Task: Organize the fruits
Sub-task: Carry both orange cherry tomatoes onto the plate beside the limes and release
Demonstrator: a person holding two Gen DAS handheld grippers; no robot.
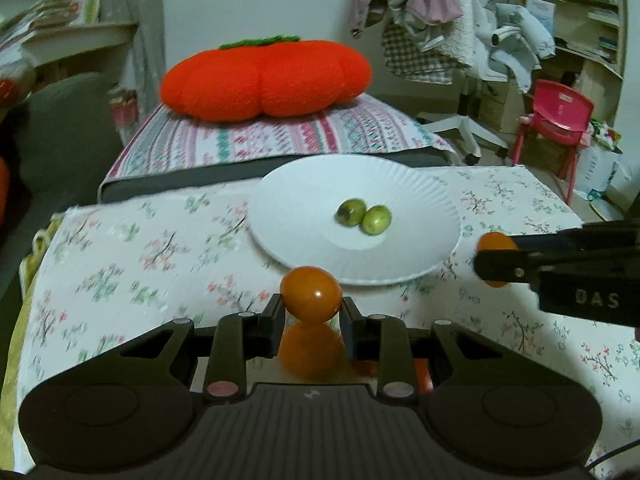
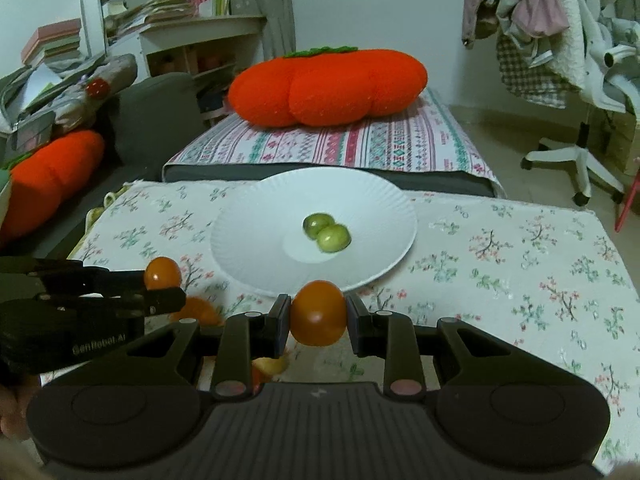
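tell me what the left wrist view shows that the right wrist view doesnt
Only the left wrist view shows the pink chair and the cluttered shelves beside it.

Only the right wrist view shows the second orange cushion, the white office chair and loose orange fruit on the cloth.

Both show the white plate with two green fruits, the big orange cushion, and the left gripper and right gripper, each shut on an orange fruit.

Left gripper (image 1: 311, 312), right gripper (image 2: 318, 314): matte black, ribbed housings, round side bosses, silver pivot pins, white lettering.
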